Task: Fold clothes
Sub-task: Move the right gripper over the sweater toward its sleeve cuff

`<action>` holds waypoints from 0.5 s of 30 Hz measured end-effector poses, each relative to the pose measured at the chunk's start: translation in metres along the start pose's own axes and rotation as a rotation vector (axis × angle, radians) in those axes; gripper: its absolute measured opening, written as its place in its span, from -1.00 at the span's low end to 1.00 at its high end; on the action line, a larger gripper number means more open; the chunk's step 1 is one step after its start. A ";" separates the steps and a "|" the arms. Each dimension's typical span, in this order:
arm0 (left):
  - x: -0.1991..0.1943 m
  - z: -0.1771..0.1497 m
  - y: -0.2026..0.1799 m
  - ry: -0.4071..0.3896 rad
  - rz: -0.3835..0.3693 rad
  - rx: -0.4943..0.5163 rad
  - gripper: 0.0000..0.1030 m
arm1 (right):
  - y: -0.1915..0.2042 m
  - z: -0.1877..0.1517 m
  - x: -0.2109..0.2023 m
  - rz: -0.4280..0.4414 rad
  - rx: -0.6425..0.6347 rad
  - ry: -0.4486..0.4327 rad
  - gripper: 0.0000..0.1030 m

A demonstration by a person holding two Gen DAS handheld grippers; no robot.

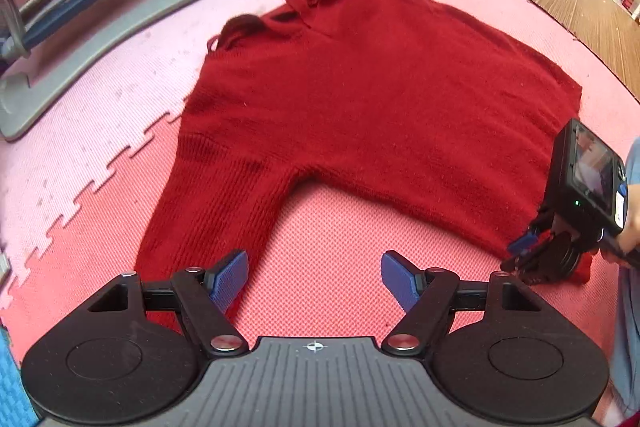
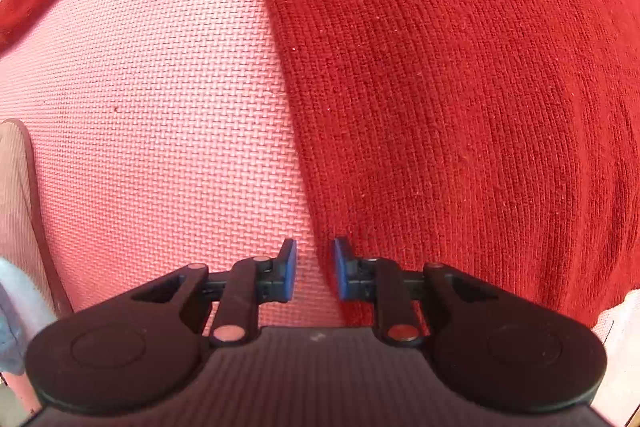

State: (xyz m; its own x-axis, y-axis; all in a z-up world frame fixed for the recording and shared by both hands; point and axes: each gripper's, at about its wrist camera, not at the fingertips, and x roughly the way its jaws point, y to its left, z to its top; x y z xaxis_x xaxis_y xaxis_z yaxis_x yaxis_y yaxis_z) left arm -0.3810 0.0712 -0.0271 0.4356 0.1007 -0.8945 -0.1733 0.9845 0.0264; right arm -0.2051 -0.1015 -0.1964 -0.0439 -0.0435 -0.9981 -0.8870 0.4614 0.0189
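Pink and red foam mats (image 1: 100, 131) cover the floor, and we have the red sweater (image 1: 360, 107) spread flat on them so its edges are easy to reach. Our left gripper (image 1: 314, 281) hovers wide open and empty above the near sleeve (image 1: 208, 219), probably ready for a fold. Our right gripper (image 2: 315, 269) points down at the sweater's edge, its jaws narrowly parted with bare mat showing between them, gripping nothing.

Black grippers (image 1: 314, 281) with blue-padded fingers (image 1: 230, 277), person in blue sleeve (image 1: 634, 163)
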 end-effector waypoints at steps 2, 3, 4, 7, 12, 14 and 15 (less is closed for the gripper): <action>-0.013 0.016 -0.001 -0.025 0.035 0.018 0.47 | -0.001 0.003 -0.013 0.030 -0.002 0.014 -0.61; -0.020 0.025 -0.002 -0.040 0.043 0.026 0.47 | -0.003 0.005 -0.025 0.059 0.000 -0.005 -0.61; -0.027 0.034 -0.003 -0.055 0.050 0.034 0.47 | -0.005 0.006 -0.040 0.082 0.004 -0.035 -0.61; -0.044 0.065 -0.011 -0.073 0.069 0.084 0.47 | -0.023 0.015 -0.088 0.098 0.010 -0.138 -0.61; -0.062 0.117 -0.029 -0.085 0.138 0.149 0.47 | -0.075 0.039 -0.134 0.078 -0.018 -0.231 -0.53; -0.063 0.141 -0.030 -0.079 0.125 0.128 0.47 | -0.094 0.052 -0.139 0.077 -0.022 -0.254 -0.49; -0.060 0.155 -0.030 -0.068 0.115 0.111 0.47 | -0.102 0.053 -0.139 0.073 -0.028 -0.260 -0.49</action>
State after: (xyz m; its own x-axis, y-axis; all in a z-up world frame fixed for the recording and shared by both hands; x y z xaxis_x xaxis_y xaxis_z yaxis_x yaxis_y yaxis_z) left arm -0.2654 0.0581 0.0951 0.4783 0.2191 -0.8504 -0.1282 0.9754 0.1792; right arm -0.0845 -0.0953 -0.0626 0.0078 0.2203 -0.9754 -0.8985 0.4296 0.0898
